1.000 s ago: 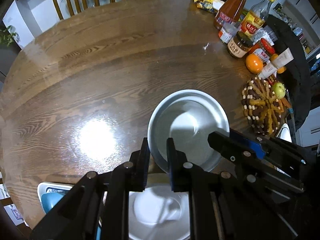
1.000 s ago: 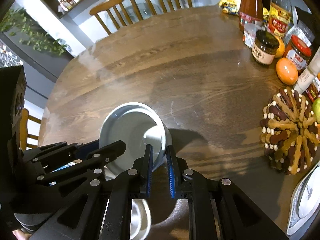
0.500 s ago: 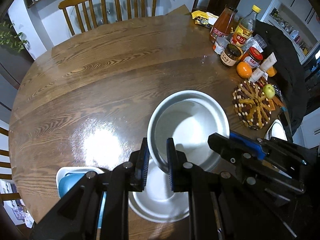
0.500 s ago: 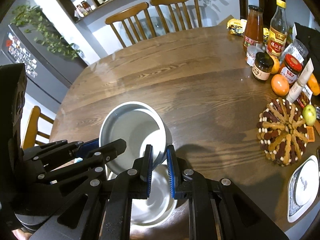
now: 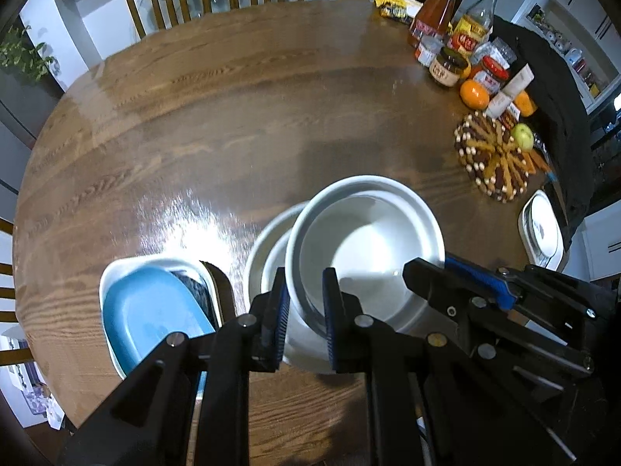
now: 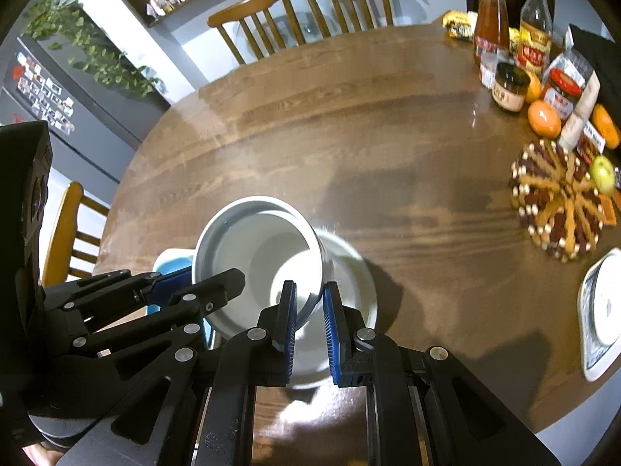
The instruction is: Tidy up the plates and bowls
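Bowl (image 5: 365, 248): carried, both jaws clamped on its rim, above plate (image 5: 268, 256). Next: lower it, dish (image 5: 151, 310) at nine o'clock.

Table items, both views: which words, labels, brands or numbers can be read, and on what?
None can be read with confidence.
Yellow-capped bottle: red and yellow label, characters blurred.
Dark-lidded jar: label print too small.
Red-lidded jar: label blurred.
Red sauce bottle: label blurred.
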A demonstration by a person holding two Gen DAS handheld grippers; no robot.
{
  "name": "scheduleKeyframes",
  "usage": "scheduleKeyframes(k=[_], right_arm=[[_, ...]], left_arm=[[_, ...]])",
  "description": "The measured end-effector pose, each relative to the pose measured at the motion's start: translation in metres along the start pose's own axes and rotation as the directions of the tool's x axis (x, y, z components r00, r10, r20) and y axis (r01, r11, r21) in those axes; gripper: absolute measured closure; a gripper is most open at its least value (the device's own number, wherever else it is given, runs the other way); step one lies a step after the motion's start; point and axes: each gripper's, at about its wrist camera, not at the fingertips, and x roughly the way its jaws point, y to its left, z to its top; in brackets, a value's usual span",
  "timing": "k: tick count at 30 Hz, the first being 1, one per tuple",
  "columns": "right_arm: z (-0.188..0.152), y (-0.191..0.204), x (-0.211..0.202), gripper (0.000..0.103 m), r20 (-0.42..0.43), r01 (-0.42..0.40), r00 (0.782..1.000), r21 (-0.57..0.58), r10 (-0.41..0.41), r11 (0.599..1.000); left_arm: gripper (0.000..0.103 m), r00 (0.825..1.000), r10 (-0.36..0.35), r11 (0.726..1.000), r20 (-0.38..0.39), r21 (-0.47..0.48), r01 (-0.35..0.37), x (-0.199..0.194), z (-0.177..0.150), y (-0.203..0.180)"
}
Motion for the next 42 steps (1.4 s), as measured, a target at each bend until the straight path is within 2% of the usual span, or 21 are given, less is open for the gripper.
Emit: scheduleKeyframes(k=[15,35,39,42], right_arm=[[-0.013,-0.011,0.039,0.087,-0.095,0.002,0.996,0.038,0.002,0.999],[-0.009,-0.010,0.050,0.087,-0.121,0.007,0.993,0.029,-0.003,1.000],[-0.008,-0.010,0.048,0.087,-0.116,0.006,0.993,0.035,-0.002,0.999],[-0.008,-0.011,0.040,0.087,-0.090,0.008,0.996,0.034,-0.005,0.999]], left_arm=[[0.090,0.995,-0.013,1.000,-0.097,-0.016,0.012,0.041,-0.010,0.003],[0.089,0.993,-0.016,0.999,-0.119,-0.035,0.012,0.053,-0.009,0.003],[0.082,0.995,-0.018,0.999,-0.096,-0.030,0.015,0.046,-0.008,0.003],[0.070,0.998,-0.005,1.000,-0.070,-0.018,0.004,0.039,-0.007,0.003]])
